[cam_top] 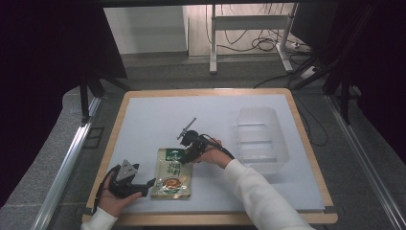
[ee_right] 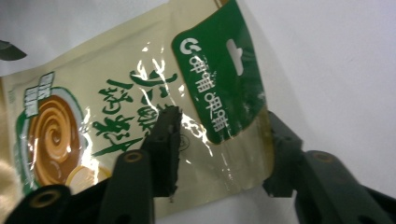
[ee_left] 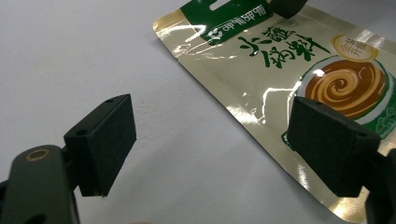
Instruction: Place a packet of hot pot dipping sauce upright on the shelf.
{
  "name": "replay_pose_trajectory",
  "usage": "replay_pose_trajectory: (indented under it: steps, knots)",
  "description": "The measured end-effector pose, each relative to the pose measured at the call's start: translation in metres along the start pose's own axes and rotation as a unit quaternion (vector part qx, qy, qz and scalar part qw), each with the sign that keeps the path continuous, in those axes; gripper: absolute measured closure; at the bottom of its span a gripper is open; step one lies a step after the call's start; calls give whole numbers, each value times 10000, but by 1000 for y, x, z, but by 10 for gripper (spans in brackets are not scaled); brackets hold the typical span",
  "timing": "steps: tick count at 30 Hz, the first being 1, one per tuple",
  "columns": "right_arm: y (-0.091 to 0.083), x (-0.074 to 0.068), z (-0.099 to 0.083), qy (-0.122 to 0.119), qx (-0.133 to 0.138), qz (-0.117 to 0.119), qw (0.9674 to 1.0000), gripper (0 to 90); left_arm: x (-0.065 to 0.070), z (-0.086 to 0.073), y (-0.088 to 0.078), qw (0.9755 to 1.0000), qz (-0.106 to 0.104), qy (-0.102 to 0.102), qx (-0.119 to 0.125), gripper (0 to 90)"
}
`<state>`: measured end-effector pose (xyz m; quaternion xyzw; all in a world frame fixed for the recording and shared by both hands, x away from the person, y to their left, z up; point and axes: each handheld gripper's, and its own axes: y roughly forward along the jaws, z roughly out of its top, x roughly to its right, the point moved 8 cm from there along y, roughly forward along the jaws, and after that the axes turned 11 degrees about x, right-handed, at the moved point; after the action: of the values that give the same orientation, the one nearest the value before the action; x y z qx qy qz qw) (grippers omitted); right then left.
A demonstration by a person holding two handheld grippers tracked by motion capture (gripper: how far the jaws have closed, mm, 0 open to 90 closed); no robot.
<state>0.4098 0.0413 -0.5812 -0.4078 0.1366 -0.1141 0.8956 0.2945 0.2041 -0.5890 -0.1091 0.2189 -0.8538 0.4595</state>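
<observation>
Right gripper view — gripper [ee_right: 219,149] straddles pouch [ee_right: 140,102] corner.

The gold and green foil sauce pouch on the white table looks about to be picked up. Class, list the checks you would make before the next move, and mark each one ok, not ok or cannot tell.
1. Gold and green foil sauce pouch lies flat on the white table: ok.
2. Right gripper has its jaws straddling the pouch's green top corner: ok.
3. Right jaws shut on the pouch: not ok, gap visible.
4. Left gripper open beside the pouch's lower edge: ok.
5. Clear plastic bin sits apart from the pouch, to the right: ok.
6. Pouch sealed: cannot tell.
</observation>
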Motion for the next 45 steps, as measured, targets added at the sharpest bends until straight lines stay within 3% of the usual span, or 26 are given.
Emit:
replay_pose_trajectory:
  steps: [2, 6, 10, 17, 25, 31, 37, 45]
  knots:
    - [1, 2, 1, -176, -48, -147, 9997, 687, 1, 0, 0, 10000, -4, 12, -2, 157]
    - [1, 3, 2, -275, -122, -322, 9990, 799, 0, 0, 0, 10000, 0, 27, 2, 157]
    - [-1, 1, 4, -377, -153, -241, 9989, 885, 0, 0, 0, 10000, 6, 32, 2, 157]
    - [-6, -1, 7, -395, -146, -189, 9989, 895, -1, 0, -1, 10000, 18, 29, 8, 157]
    - [-29, -9, 18, -401, 79, -111, 9991, 896, -3, 1, -2, 10000, 43, 18, 32, 159]
    - [-57, -21, 35, -643, 402, -178, 9970, 897, -3, 1, -3, 10000, 63, 20, 64, 159]
    - [-77, -31, 43, -839, 520, -264, 9948, 898, -3, 1, -3, 9999, 64, 0, 84, 160]
    - [-107, -53, 62, -1280, 711, -373, 9885, 898, -2, 2, -2, 9999, 71, -7, 92, 160]
